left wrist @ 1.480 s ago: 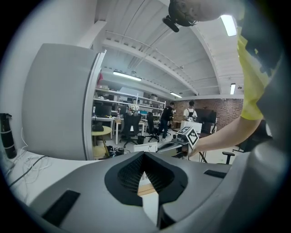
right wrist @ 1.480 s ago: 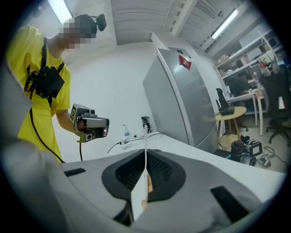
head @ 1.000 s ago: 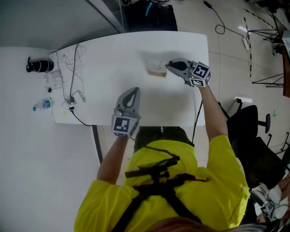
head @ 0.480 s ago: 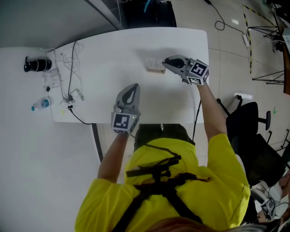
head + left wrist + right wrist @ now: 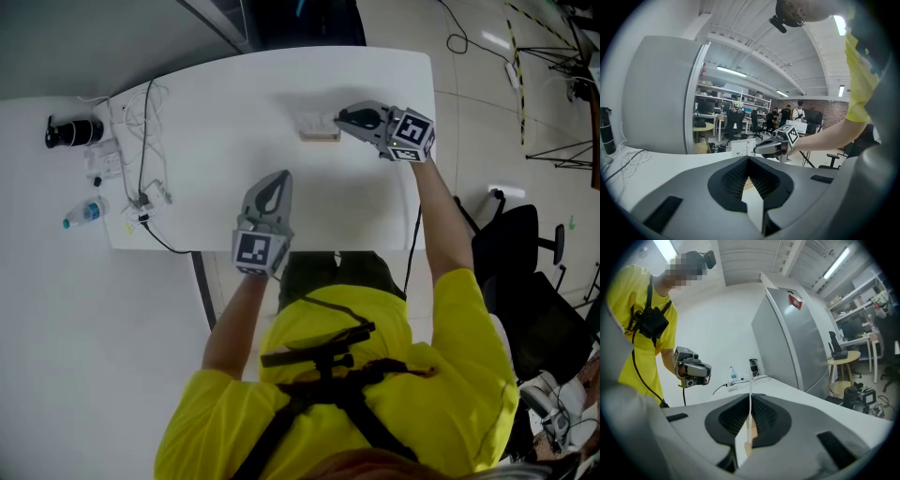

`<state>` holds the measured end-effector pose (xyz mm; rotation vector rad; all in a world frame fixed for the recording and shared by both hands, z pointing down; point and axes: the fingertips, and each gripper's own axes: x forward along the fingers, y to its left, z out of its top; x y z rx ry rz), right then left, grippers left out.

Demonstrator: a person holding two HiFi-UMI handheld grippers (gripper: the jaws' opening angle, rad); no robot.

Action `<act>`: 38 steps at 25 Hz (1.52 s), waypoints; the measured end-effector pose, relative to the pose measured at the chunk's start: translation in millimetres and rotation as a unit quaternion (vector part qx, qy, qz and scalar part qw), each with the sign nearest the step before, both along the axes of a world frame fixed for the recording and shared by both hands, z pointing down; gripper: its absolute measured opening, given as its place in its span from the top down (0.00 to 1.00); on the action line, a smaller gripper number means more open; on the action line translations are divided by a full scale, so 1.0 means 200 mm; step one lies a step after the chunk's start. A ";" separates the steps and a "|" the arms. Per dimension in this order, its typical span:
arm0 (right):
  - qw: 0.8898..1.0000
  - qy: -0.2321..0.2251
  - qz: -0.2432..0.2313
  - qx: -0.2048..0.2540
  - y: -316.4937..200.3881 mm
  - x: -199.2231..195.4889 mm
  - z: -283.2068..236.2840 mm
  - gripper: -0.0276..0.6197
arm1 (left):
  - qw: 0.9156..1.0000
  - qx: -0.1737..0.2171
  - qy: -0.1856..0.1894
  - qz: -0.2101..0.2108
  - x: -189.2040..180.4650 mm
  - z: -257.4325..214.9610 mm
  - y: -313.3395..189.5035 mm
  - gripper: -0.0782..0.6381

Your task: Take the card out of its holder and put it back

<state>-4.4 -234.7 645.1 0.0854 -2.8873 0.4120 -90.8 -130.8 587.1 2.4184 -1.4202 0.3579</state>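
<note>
So the right claw (image 5: 750, 397) is pinched nearly all the way together, with the card (image 5: 743, 147) clamped edge-on between its pads. From that gripper's own view the card is just a thin white line sticking up out of the jaws. It's sitting right at the wooden holder (image 5: 320, 134) near the far edge of the white table (image 5: 216, 112), gripper tip right up against it. Honestly can't tell if the card's bottom edge is seated in the slot or just above it.

The left claw (image 5: 749, 161) has its jaws together and nothing in them. It hangs over the near side of the table, well apart from the holder, pointing toward it.

Quick count: two grippers, one card, one holder, one table. Off at the table's left end there's one small water bottle (image 5: 84, 217), one black cylinder thing (image 5: 73, 132) lying on its side, and a tangle of white cables (image 5: 142, 141) between them. One black office chair (image 5: 525, 253) is on the floor to the right.
</note>
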 end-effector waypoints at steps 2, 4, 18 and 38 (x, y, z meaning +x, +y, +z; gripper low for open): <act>1.000 0.002 -0.009 -0.003 -0.01 -0.01 0.01 0.93 | 1.000 0.000 0.001 -0.001 0.00 0.00 0.00 0.89; 1.000 0.007 -0.014 -0.006 0.01 0.00 0.04 0.93 | 1.000 0.000 0.002 -0.003 0.00 0.00 0.01 0.89; 0.994 0.016 0.101 -0.032 0.05 0.08 0.23 0.86 | 1.000 -0.010 0.011 -0.009 0.08 0.14 -0.02 0.89; 0.897 -0.024 0.440 0.039 0.38 0.44 -0.98 0.95 | 0.995 0.084 0.036 -0.032 -0.02 -0.65 -0.06 0.89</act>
